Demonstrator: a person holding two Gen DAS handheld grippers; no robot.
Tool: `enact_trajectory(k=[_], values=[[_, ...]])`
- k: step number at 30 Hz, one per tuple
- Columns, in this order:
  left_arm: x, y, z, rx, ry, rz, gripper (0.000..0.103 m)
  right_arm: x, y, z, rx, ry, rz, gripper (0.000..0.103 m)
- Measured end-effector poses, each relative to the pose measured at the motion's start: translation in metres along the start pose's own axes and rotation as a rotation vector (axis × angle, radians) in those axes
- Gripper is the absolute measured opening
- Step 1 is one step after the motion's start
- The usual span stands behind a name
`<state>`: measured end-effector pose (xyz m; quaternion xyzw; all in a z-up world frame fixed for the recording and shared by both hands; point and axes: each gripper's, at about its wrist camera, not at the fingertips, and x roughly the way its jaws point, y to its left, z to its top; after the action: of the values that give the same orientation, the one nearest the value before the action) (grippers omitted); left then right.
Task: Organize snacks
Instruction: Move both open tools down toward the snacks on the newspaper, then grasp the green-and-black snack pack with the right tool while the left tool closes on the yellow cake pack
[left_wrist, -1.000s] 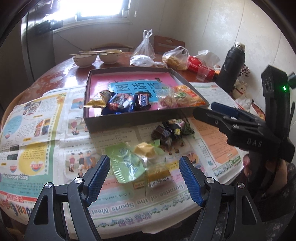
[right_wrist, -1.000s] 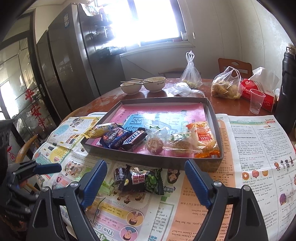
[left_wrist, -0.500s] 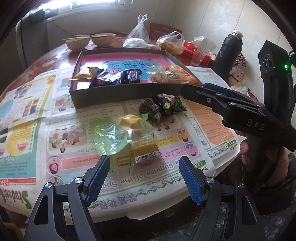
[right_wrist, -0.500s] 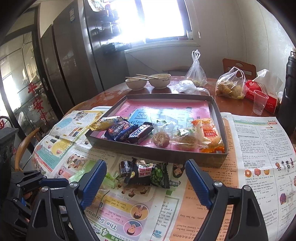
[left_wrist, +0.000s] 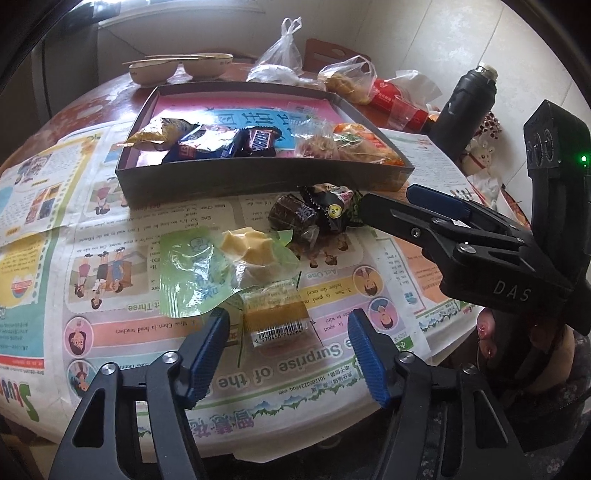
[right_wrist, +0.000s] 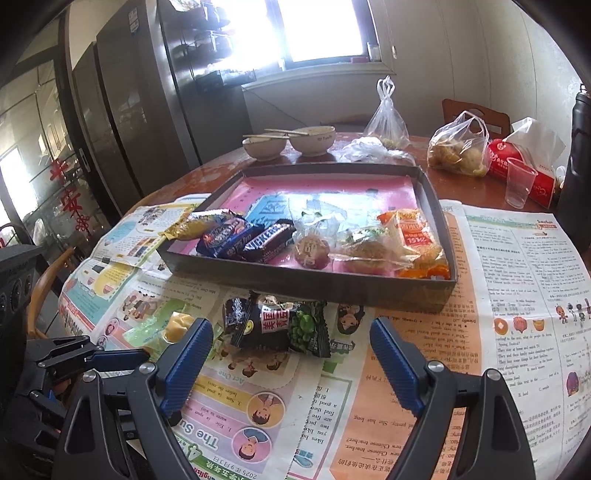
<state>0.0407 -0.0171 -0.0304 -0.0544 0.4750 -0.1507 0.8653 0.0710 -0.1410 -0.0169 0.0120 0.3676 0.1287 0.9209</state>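
Left wrist view
Left gripper (left_wrist: 288, 343): jaws closing, pads either side of the barcode-labelled clear packet (left_wrist: 279, 317), not pressing it that I can see
Green wrapper (left_wrist: 192, 273): on the newspaper (left_wrist: 110, 332) just beyond the left pad, partly under a yellow star-shaped sweet (left_wrist: 247, 247)
Dark sweets pile (left_wrist: 314, 214): loose on the paper, just before the tray's near wall
Right gripper (left_wrist: 417, 210): seen from the side, fingertips near the dark pile, holding nothing
Tray (left_wrist: 258, 181): dark shallow box with a pink liner, already holding a gold packet, chocolate bars (left_wrist: 229, 142) and bagged snacks along its near side

Right wrist view
Right gripper (right_wrist: 291, 354): jaws wide apart, empty, hovering before the dark sweets pile (right_wrist: 280, 325), which lies between the pads but farther off
Tray (right_wrist: 439, 221): about six snacks lined up along the near wall, far half bare
Left gripper (right_wrist: 110, 356): at the left edge, low over the green wrapper (right_wrist: 155, 328)

Progress
Done: judged a little over half, by the row already in the tray
Left: two loose clusters on the newspaper, the packet, green wrapper and yellow sweet, and the dark pile
Step in hand: likely the left gripper taking the barcode packet
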Motion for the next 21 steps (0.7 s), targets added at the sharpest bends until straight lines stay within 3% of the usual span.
enact_trajectory(k=[8,10,16,21], values=[[0.006,0.005,0.001,0.002,0.005,0.005,0.054,0.019,0.000,-0.002,0.008,0.040,-0.005,0.087],[0.006,0.007,0.002,0.004,0.000,0.017,0.046,0.022,0.000,-0.002,0.010,0.045,-0.010,0.087],[0.006,0.008,0.003,0.015,-0.008,0.017,0.044,0.033,-0.001,-0.001,0.021,0.060,-0.015,0.087],[0.007,0.011,0.005,0.018,-0.015,0.022,0.044,0.041,0.004,-0.001,-0.003,0.066,-0.029,0.079]])
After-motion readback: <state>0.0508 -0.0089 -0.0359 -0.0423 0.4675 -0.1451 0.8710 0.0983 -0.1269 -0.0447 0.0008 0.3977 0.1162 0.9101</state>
